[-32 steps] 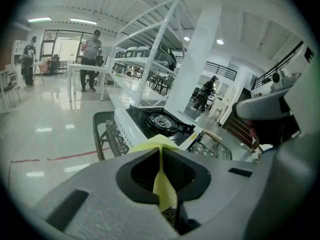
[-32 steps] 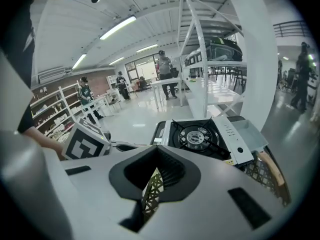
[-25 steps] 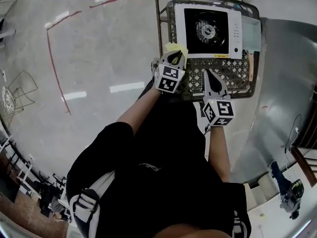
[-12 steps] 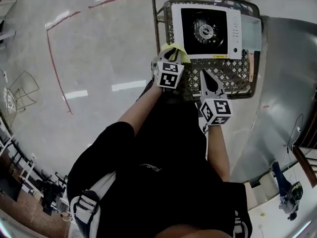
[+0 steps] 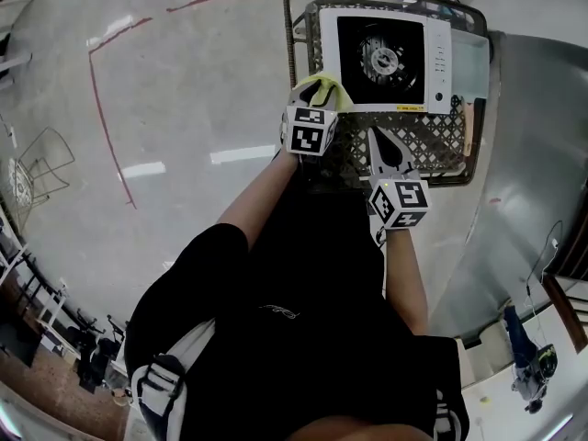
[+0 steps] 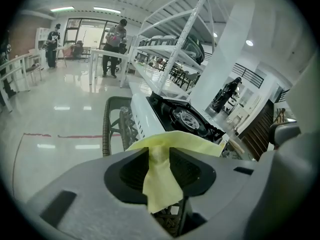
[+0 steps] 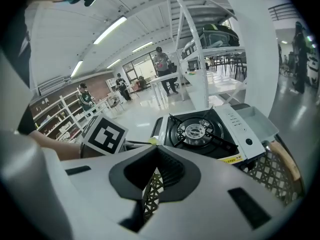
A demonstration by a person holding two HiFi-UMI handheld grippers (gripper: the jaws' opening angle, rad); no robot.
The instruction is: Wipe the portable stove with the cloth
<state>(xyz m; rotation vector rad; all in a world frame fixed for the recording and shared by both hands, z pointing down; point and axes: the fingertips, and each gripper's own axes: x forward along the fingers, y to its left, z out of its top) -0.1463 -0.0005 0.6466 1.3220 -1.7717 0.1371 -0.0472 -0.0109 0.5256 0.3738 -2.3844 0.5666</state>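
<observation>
The portable stove (image 5: 384, 58), white with a black burner, sits on a dark lattice basket (image 5: 441, 145). My left gripper (image 5: 319, 96) is shut on a yellow cloth (image 5: 324, 87), which rests at the stove's near left corner. In the left gripper view the cloth (image 6: 160, 174) hangs pinched between the jaws of the left gripper (image 6: 159, 151), with the stove (image 6: 187, 120) just beyond. My right gripper (image 5: 379, 145) hovers over the basket short of the stove's front edge, shut and holding nothing. In its own view, the right gripper (image 7: 157, 151) faces the stove (image 7: 200, 131).
A wooden handle (image 5: 466, 118) lies on the basket's right side. A curved grey metal surface (image 5: 533, 154) stands to the right. Bare floor with a red tape line (image 5: 101, 108) lies to the left. White shelving (image 6: 175, 49) and people (image 6: 114, 44) are far behind.
My left gripper has carried the cloth forward, from the basket edge up to the stove's near left corner. The right gripper has shifted slightly forward and left.
</observation>
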